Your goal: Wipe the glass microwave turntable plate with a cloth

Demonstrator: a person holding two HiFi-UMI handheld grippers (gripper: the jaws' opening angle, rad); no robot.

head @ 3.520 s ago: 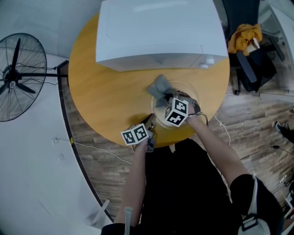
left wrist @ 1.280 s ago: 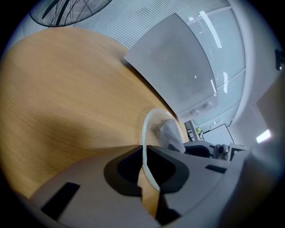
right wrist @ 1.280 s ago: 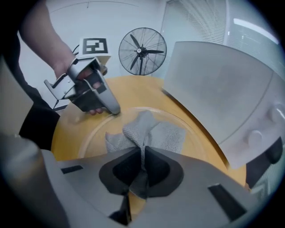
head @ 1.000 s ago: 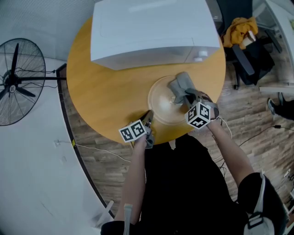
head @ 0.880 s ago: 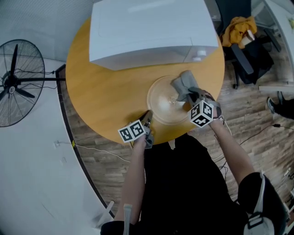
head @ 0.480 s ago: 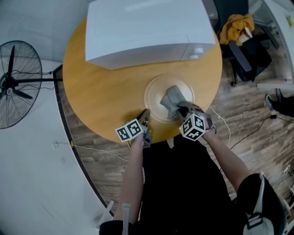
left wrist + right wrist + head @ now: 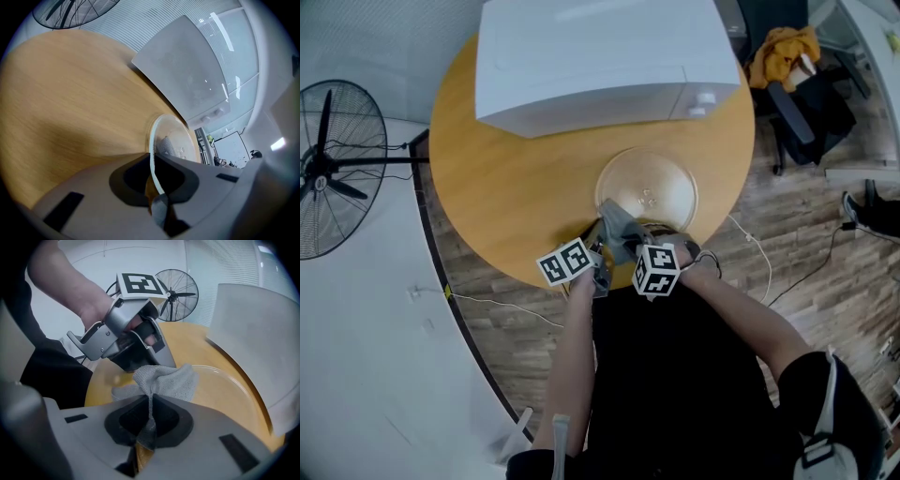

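Right gripper view: my right hand-held gripper (image 7: 148, 430) has its jaws pressed together on a fold of the grey cloth (image 7: 164, 380). The rest of the cloth bunches out ahead, draped over the near edge of the glass turntable plate (image 7: 229, 394). Just past the cloth, at the plate's near-left rim, I see my left hand-held gripper (image 7: 140, 341) with its marker cube on top. I cannot tell whether the cloth touches it.

In the left gripper view, my left hand-held gripper (image 7: 157, 190) is pinching the plate's rim. The pale edge of the glass turntable plate (image 7: 174, 137) runs right between the jaws and curves away beyond them.

From the head view, both tools crowd the plate's near-left side. The left hand-held gripper (image 7: 596, 236) is on the rim, and the right hand-held gripper (image 7: 628, 246) is beside it, with the cloth (image 7: 619, 223) spilling onto the glass. Most of the glass turntable plate (image 7: 661, 187) lies bare.

The plate sits on the round wooden bench (image 7: 506, 187), toward its near edge. The white microwave (image 7: 600, 56) stands close behind the plate's far side. A black fan (image 7: 328, 169) stands well off to the plate's left, beyond the bench.
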